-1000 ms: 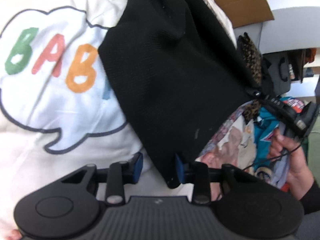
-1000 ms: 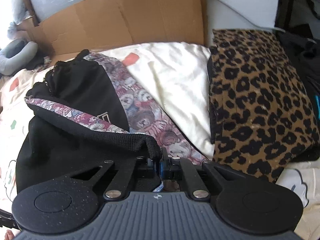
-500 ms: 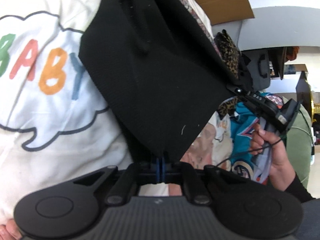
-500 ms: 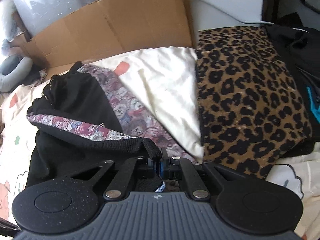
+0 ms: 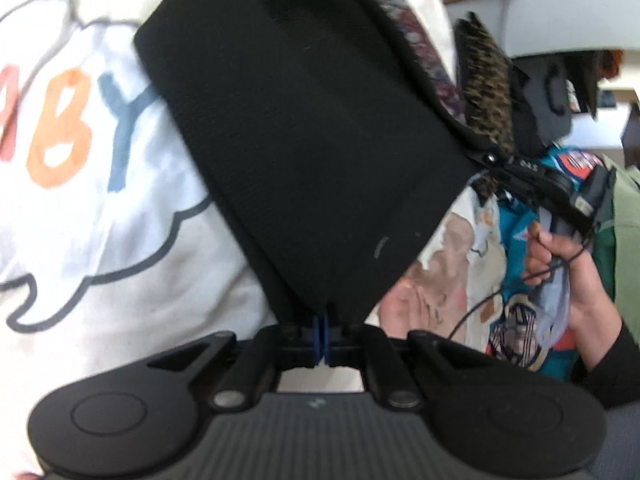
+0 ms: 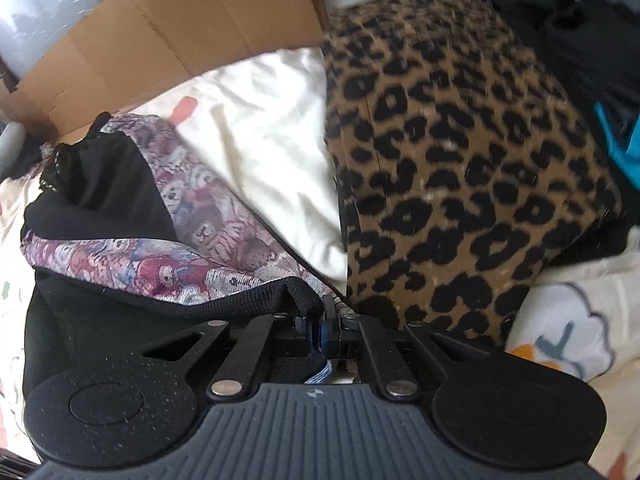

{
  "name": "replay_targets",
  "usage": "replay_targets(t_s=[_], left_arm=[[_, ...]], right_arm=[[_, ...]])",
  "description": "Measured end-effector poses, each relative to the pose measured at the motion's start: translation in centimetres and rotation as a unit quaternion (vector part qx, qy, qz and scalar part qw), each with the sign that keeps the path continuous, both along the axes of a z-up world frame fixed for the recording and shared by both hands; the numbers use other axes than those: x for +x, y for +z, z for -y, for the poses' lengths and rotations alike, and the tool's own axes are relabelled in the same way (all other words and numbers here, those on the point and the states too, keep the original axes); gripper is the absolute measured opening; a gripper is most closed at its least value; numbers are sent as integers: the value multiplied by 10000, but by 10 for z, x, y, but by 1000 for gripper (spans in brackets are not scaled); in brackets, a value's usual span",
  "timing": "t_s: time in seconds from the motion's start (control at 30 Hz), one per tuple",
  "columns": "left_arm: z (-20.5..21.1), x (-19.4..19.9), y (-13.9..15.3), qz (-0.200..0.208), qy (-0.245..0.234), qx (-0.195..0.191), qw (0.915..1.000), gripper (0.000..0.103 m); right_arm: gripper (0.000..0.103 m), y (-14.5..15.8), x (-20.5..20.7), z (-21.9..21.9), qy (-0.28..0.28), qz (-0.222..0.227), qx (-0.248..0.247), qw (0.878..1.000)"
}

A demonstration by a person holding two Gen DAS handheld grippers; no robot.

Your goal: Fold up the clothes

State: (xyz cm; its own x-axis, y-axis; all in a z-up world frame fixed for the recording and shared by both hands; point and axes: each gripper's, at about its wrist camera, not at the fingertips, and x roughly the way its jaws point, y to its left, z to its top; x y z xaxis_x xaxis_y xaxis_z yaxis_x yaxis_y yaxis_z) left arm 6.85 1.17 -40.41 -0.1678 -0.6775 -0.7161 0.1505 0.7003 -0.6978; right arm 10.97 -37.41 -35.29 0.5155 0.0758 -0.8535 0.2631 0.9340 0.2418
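A black knit garment with a teddy-bear print lining hangs stretched between both grippers over the bedding. My left gripper is shut on the garment's lower corner. My right gripper is shut on the black hem at another corner. In the left wrist view the right gripper shows at the garment's far right corner, with a hand holding it. The bear print shows along the garment's upper edge.
A white sheet with a cloud and coloured letters lies beneath. A leopard-print cushion and a white pillow lie behind, backed by cardboard. Dark clothes pile at the far right.
My left gripper was open beside the black garment's corner a second ago and has since shut on it. Both grippers have raised the garment, and the right view has shifted toward the leopard cushion.
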Motion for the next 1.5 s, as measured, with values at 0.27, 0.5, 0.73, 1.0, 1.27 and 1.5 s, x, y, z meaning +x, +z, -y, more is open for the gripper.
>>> replay_targets(t_s=[0.27, 0.5, 0.73, 1.0, 1.27, 1.5], left_arm=[[-7, 1, -1, -34, 17, 29, 10000, 4], [-3, -3, -3, 56, -201, 169, 9996, 1], [5, -1, 1, 27, -322, 382, 9987, 1], [-7, 25, 44, 228, -579, 1140, 9915, 15], [-15, 83, 123, 908, -408, 1774, 9791, 33], [-9, 133, 192, 1327, 8, 2121, 9682, 42]], right_arm=[[15, 9, -8, 3, 61, 37, -105, 9999], [17, 13, -10, 3, 159, 117, -371, 9991], [15, -7, 0, 6, 27, -107, -272, 9996], [17, 4, -11, 5, -69, -38, -240, 9997], [36, 21, -37, 18, -370, 350, 152, 9986], [37, 35, -53, 10, -150, 690, 283, 9971]])
